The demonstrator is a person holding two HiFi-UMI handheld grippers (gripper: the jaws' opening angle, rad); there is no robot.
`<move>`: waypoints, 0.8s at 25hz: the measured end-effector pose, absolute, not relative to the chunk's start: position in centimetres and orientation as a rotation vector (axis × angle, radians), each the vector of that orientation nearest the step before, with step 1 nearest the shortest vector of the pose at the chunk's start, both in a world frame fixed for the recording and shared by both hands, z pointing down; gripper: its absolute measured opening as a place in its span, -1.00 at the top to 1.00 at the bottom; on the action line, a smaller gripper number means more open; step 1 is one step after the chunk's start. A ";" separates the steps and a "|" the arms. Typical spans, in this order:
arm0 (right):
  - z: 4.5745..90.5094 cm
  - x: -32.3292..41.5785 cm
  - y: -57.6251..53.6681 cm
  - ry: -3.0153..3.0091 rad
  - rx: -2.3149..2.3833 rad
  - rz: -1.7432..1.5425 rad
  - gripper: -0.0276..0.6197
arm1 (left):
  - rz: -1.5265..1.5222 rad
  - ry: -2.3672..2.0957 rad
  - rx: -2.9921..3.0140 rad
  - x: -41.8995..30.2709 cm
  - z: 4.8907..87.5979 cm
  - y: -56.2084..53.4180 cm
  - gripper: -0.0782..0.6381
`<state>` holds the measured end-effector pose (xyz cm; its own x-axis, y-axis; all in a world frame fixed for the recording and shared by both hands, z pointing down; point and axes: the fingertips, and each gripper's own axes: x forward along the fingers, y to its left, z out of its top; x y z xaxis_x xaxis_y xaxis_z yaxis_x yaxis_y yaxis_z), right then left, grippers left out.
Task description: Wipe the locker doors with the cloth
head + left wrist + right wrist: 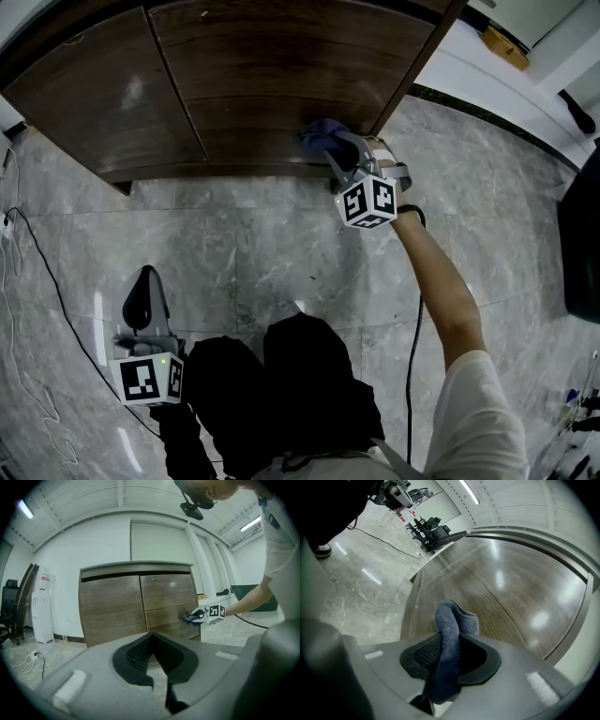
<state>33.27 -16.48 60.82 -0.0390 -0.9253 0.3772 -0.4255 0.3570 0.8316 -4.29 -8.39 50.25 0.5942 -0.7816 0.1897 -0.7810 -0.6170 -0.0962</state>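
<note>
The locker (281, 66) is a low dark wooden cabinet with two doors, seen across the top of the head view. My right gripper (339, 155) is shut on a blue-grey cloth (322, 133) and presses it to the lower right corner of the right door. In the right gripper view the cloth (451, 634) stands up between the jaws in front of the glossy door (501, 592). My left gripper (142, 298) hangs low at my left side over the floor, shut and holding nothing. The left gripper view shows the whole locker (112, 611) and the right gripper (194, 617) with the cloth (188, 617).
The floor is grey marble (262, 234). A black cable (42, 272) trails along the left, and another runs by my right arm (414, 337). My dark trousers (281, 394) fill the bottom. A water dispenser (42, 602) and an office chair (8, 606) stand left of the locker.
</note>
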 end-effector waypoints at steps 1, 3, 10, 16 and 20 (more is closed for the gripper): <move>61.4 33.2 -16.5 -1.644 1.223 -0.629 0.60 | -0.338 1.376 -2.801 -4.3 50.3 -8.5 0.77; 62.6 32.9 -16.6 -1.651 1.211 -0.609 0.60 | -0.342 1.382 -2.799 -4.5 50.3 -8.6 0.77; 66.5 32.4 -16.7 -1.672 1.165 -0.528 0.60 | -0.359 1.396 -2.803 -4.9 50.9 -8.7 0.77; 69.9 32.0 -16.7 -1.674 1.111 -0.458 0.60 | -0.365 1.400 -2.807 -5.0 51.1 -8.7 0.77; 70.1 32.0 -16.8 -1.669 1.108 -0.444 0.60 | -0.365 1.408 -2.806 -5.3 51.1 -8.9 0.77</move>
